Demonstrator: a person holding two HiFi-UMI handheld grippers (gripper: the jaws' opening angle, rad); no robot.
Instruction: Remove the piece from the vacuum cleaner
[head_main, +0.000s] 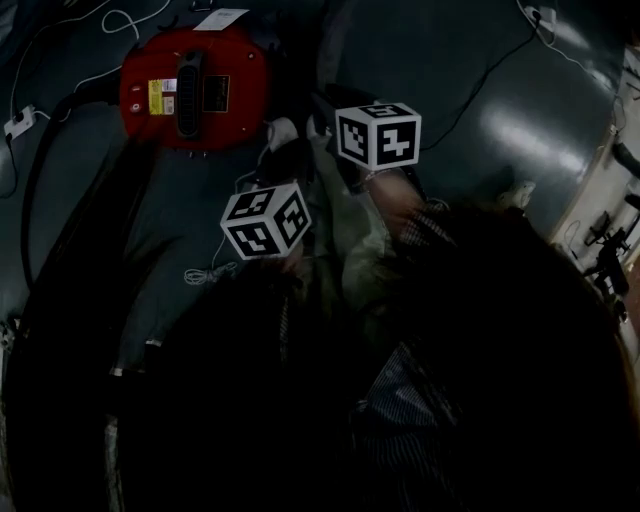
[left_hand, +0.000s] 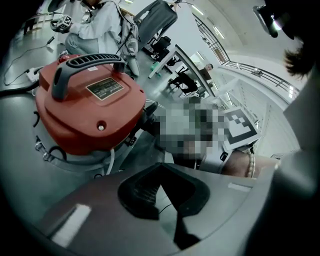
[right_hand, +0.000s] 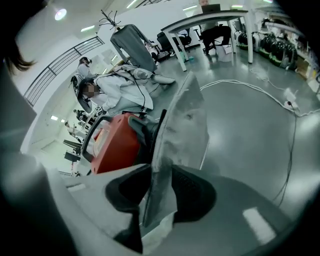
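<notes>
The red vacuum cleaner stands on the grey floor, ahead of both grippers; it shows too in the left gripper view and the right gripper view. A flat, dusty grey piece stands on edge between the jaws of my right gripper, reaching toward the vacuum cleaner. Those jaws are open, and the left pad stands apart from the piece. In the head view the piece is a pale shape between the two marker cubes. My left gripper is shut and holds nothing, just short of the vacuum cleaner.
A black hose curves along the floor at left. White cables and a power strip cable lie on the floor. A person sits behind the vacuum cleaner. Tables and chairs stand further back.
</notes>
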